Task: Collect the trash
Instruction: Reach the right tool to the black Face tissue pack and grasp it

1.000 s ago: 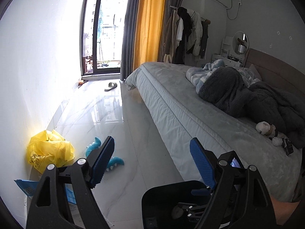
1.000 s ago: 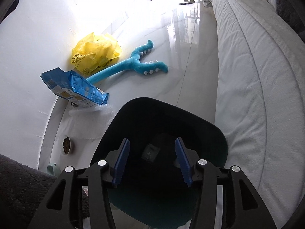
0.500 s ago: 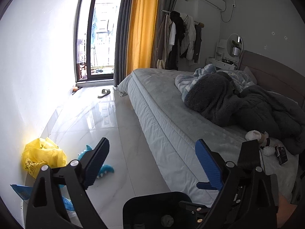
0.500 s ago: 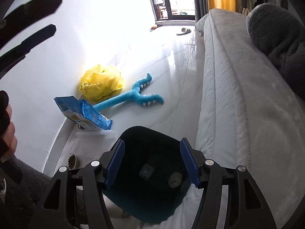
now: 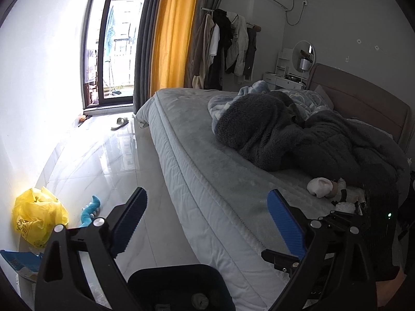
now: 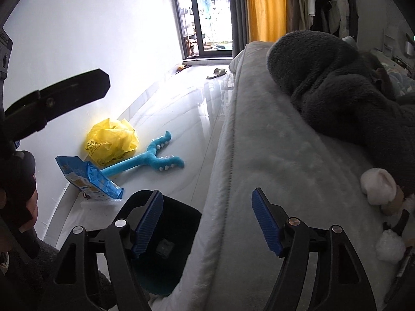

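Right gripper (image 6: 207,223) empty, jaws opening, nothing between the pads; left gripper (image 5: 207,223) spread wide, also empty; both hover over the near edge of the bed (image 6: 272,155), above the black bin (image 6: 166,243) standing on the floor against the mattress side.

Key relation: the remaining trash looks to be the small cluster on the bed (image 5: 233,171) top, ahead and to the right of both grippers, just beside the dark fleece blanket (image 5: 285,140); in the right wrist view it sits at the far right edge, past the right finger, so the right gripper is the nearer one, by my reading; reach would go forward and rightward across the mattress, away from the bin.

Cluster looks: white crumpled wad (image 6: 378,186), soft, tissue-like; touching it a tan-brown piece (image 6: 394,202), then a dark small item (image 6: 400,220) and a white crinkly ball (image 6: 390,243); they line up roughly along the blanket's edge, running toward the camera; exact identity of the small dark bit cannot be told.

Bin already holds a few scraps; bin mouth below and left of the right gripper.

Floor by the wall: yellow plastic bag (image 6: 111,142), blue packet (image 6: 88,178), teal plush toy (image 6: 147,160); well apart from both grippers, possible trash candidates later, toy probably not.
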{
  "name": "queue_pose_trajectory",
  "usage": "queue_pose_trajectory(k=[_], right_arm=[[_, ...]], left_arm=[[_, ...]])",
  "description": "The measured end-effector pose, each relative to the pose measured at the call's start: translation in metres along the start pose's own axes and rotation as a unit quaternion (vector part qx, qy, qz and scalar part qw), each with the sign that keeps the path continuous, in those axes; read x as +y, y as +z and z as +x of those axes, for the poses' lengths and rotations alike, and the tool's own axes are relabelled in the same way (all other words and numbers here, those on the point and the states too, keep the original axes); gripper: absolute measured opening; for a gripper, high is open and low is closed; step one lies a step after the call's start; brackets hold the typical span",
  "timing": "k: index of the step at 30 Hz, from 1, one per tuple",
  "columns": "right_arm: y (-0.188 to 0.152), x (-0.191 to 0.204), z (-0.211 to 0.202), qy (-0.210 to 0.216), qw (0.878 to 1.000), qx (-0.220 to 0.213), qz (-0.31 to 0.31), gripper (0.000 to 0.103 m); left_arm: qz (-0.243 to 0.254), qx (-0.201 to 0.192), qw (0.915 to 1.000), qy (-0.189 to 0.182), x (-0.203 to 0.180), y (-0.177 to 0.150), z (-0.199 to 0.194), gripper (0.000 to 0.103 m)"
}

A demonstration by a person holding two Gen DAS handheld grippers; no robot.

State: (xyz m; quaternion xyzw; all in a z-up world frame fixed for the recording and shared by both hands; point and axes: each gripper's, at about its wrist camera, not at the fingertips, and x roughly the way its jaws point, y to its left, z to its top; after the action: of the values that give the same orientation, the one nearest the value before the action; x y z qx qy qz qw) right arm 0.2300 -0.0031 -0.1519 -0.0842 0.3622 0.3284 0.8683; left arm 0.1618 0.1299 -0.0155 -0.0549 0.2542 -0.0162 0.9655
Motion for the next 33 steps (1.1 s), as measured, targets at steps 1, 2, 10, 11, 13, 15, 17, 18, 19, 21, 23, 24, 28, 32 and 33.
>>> queue_pose_trajectory(k=[1, 2, 10, 11, 13, 15, 17, 18, 19, 21, 23, 24, 28, 32, 33], right_arm=[[-0.001, -0.002, -0.003, -0.005, 1.0, -0.004, 0.002, 0.072], [-0.002, -0.008, -0.007, -0.013, 1.0, -0.01, 0.006, 0.072], [-0.011, -0.048, -0.039, -0.061, 0.997, -0.041, 0.032, 0.081], [-0.012, -0.053, -0.042, -0.065, 0.996, -0.042, 0.037, 0.082], [-0.016, -0.063, -0.049, -0.074, 0.995, -0.048, 0.047, 0.082], [-0.019, -0.071, -0.056, -0.084, 0.994, -0.053, 0.055, 0.084], [-0.022, -0.079, -0.061, -0.093, 0.992, -0.055, 0.06, 0.086], [-0.025, -0.084, -0.064, -0.098, 0.992, -0.057, 0.064, 0.086], [-0.027, -0.089, -0.067, -0.103, 0.991, -0.057, 0.069, 0.086], [-0.031, -0.1, -0.072, -0.113, 0.989, -0.057, 0.079, 0.086], [-0.035, -0.111, -0.077, -0.122, 0.987, -0.057, 0.088, 0.087], [-0.037, -0.116, -0.08, -0.127, 0.986, -0.056, 0.093, 0.088], [-0.046, -0.136, -0.088, -0.148, 0.981, -0.055, 0.111, 0.088], [-0.057, -0.154, -0.098, -0.172, 0.975, -0.055, 0.127, 0.088], [-0.06, -0.158, -0.1, -0.179, 0.973, -0.055, 0.131, 0.088]], left_arm=[[0.0, 0.0, 1.0, -0.002, -0.003, 0.0, 0.001, 0.095], [0.001, 0.001, 1.0, -0.005, -0.007, 0.0, 0.002, 0.095], [0.013, 0.006, 0.9996, -0.024, -0.045, 0.0, 0.015, 0.095], [0.014, 0.006, 0.9996, -0.025, -0.048, -0.001, 0.016, 0.095], [0.016, 0.008, 0.9994, -0.03, -0.056, -0.001, 0.019, 0.095], [0.018, 0.009, 0.9992, -0.034, -0.063, -0.001, 0.021, 0.095], [0.021, 0.01, 0.999, -0.038, -0.072, -0.001, 0.025, 0.095], [0.023, 0.011, 0.9989, -0.04, -0.076, -0.002, 0.025, 0.095], [0.025, 0.012, 0.9987, -0.042, -0.08, -0.003, 0.027, 0.095], [0.029, 0.015, 0.9985, -0.045, -0.088, -0.004, 0.03, 0.095], [0.03, 0.018, 0.9982, -0.048, -0.095, -0.004, 0.034, 0.095], [0.031, 0.019, 0.9981, -0.05, -0.099, -0.005, 0.035, 0.095], [0.031, 0.025, 0.9975, -0.059, -0.112, -0.006, 0.042, 0.095], [0.035, 0.029, 0.9967, -0.066, -0.127, -0.009, 0.047, 0.095], [0.037, 0.031, 0.9965, -0.069, -0.132, -0.01, 0.049, 0.095]])
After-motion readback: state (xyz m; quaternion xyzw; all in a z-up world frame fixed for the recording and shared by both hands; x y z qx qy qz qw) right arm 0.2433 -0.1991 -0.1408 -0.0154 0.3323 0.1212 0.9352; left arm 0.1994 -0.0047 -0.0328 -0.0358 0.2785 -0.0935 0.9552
